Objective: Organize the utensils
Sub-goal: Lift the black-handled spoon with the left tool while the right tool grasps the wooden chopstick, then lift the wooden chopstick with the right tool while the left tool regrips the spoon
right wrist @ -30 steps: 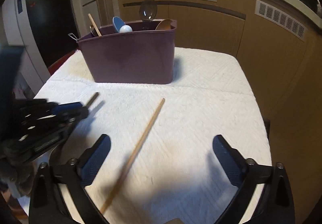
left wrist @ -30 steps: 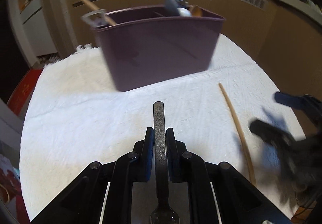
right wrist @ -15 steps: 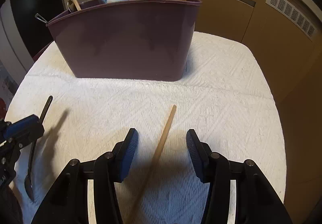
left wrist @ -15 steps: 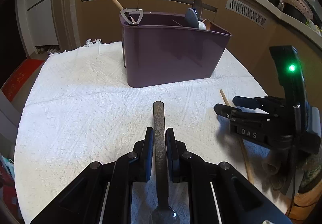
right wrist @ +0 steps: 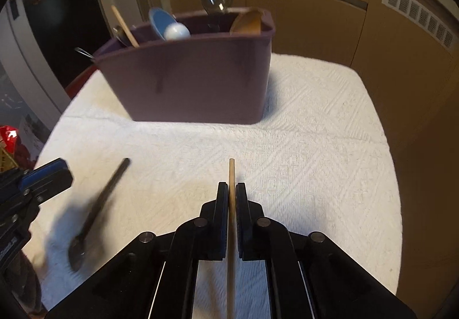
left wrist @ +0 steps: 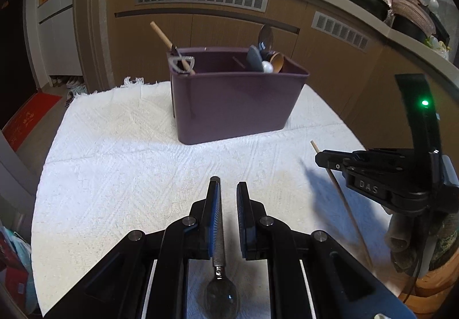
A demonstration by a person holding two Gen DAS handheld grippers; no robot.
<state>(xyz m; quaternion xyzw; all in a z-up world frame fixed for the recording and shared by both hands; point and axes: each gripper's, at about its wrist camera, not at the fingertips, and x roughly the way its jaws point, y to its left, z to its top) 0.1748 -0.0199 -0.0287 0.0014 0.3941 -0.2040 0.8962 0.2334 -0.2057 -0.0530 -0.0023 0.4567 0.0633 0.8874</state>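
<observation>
A purple utensil caddy [left wrist: 232,107] stands on the white cloth [left wrist: 120,164] and holds several spoons and a wooden-handled tool; it also shows in the right wrist view [right wrist: 189,84]. My left gripper [left wrist: 228,190] is open, and a dark metal spoon [left wrist: 219,267] lies on the cloth between its fingers, against the left pad. The spoon also lies in the right wrist view [right wrist: 97,213]. My right gripper [right wrist: 231,190] is shut on a wooden chopstick [right wrist: 231,233], which also shows in the left wrist view [left wrist: 338,193].
Wooden cabinets [left wrist: 200,23] with vent grilles run behind the table. The cloth's right edge [right wrist: 390,175] drops off near the cabinet. A red bag [right wrist: 8,147] sits at the far left, off the table.
My left gripper has opened and let go of the spoon, which now lies on the cloth. My right gripper has closed on the chopstick.
</observation>
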